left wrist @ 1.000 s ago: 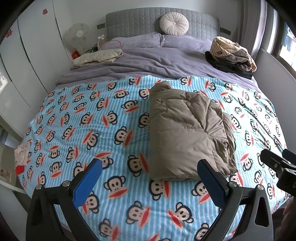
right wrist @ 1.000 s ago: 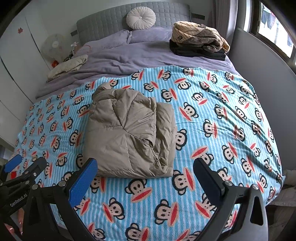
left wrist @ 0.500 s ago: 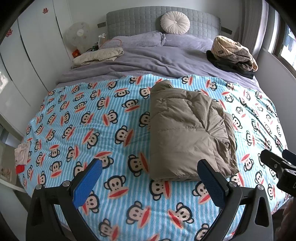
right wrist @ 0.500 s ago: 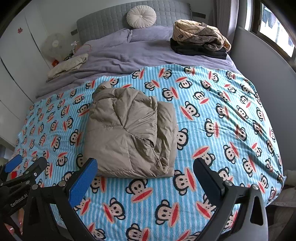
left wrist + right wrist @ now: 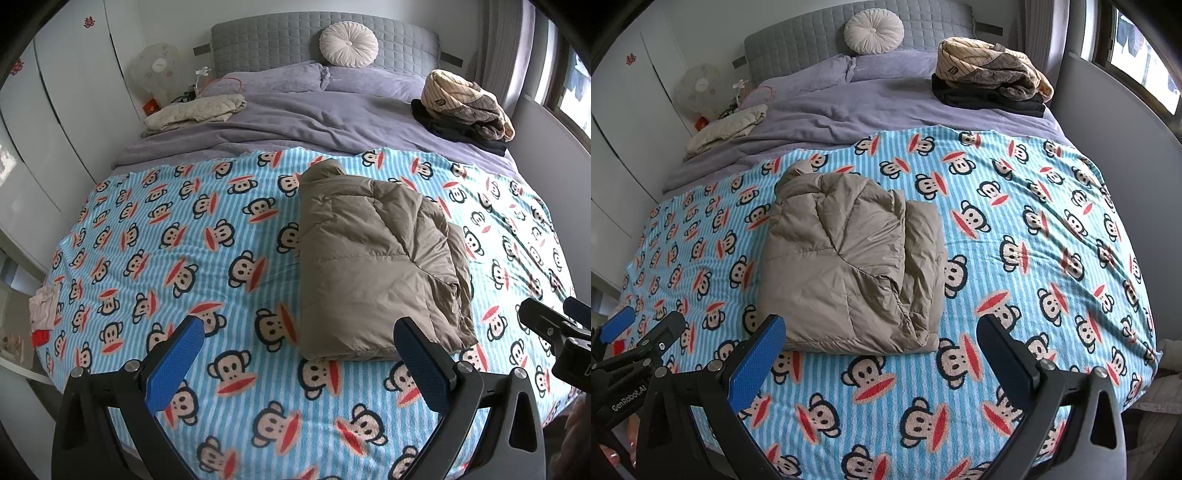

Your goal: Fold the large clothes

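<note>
A tan puffer jacket (image 5: 376,258) lies folded into a thick rectangle on the blue monkey-print blanket (image 5: 184,236); it also shows in the right wrist view (image 5: 849,269). My left gripper (image 5: 299,339) is open and empty, held above the near edge of the bed, short of the jacket. My right gripper (image 5: 882,336) is open and empty too, just short of the jacket's near edge. Each gripper shows at the edge of the other's view: the right one (image 5: 554,332), the left one (image 5: 635,339).
A pile of folded clothes (image 5: 990,81) sits at the far right of the bed. A cream garment (image 5: 195,112) lies at the far left. Purple duvet (image 5: 295,122), pillows and a round cushion (image 5: 349,44) lie behind. White wardrobes stand left, a grey wall panel right.
Both grippers have drawn back and risen slightly; the jacket sits a little farther off in both views. The jacket has not moved and both grippers stay open.
</note>
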{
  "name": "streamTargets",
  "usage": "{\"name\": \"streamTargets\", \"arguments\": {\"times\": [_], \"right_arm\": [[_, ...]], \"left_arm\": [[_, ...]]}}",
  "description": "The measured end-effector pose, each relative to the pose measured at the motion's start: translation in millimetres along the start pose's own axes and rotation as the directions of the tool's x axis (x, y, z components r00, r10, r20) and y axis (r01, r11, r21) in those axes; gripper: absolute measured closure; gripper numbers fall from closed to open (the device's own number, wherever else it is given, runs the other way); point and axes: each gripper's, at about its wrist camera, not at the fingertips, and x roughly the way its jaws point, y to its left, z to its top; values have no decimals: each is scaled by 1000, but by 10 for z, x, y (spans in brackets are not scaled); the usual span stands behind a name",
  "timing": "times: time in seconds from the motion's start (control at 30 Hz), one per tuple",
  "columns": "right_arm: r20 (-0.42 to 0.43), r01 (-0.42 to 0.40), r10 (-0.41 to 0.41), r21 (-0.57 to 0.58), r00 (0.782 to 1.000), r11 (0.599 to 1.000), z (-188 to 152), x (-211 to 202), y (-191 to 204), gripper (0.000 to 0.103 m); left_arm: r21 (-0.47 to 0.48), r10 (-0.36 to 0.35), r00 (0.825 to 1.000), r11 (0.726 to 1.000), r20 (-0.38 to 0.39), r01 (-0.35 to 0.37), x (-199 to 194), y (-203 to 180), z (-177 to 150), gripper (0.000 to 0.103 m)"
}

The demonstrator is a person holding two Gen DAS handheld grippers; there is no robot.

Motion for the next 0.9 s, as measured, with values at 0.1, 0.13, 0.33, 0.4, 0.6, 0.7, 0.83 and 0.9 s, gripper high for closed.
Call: {"name": "streamTargets", "arguments": {"times": [0.1, 0.13, 0.33, 0.4, 0.6, 0.7, 0.83, 0.9], "right_arm": [[0, -1, 1, 1, 1000, 1000, 0, 1, 0, 0], [-1, -1, 1, 1, 1000, 1000, 2, 1, 0, 0], [-2, -2, 2, 0, 1000, 1000, 9, 0, 0, 0], [-3, -1, 1, -1, 1000, 1000, 9, -3, 1, 0], [-4, -4, 4, -3, 1000, 1000, 19, 1, -3, 0], [-4, -4, 4, -2, 1000, 1000, 21, 7, -6, 0], [-6, -5, 5, -3, 1000, 1000, 25, 9, -8, 0], [-6, -4, 4, -5, 1000, 1000, 26, 9, -5, 0]], "left_arm": [[1, 0, 1000, 1000, -1, 0, 9, 3, -3, 0], [1, 1, 1000, 1000, -1, -1, 8, 2, -3, 0], [0, 1, 1000, 1000, -2, -1, 16, 5, -6, 0], [1, 1, 1000, 1000, -1, -1, 17, 10, -11, 0], [0, 0, 1000, 1000, -3, 0, 29, 17, 4, 0], [-1, -3, 1000, 1000, -5, 3, 35, 26, 0, 0], [0, 0, 1000, 1000, -5, 0, 52, 42, -10, 0], [-3, -1, 1000, 1000, -6, 1, 57, 45, -3, 0]]}}
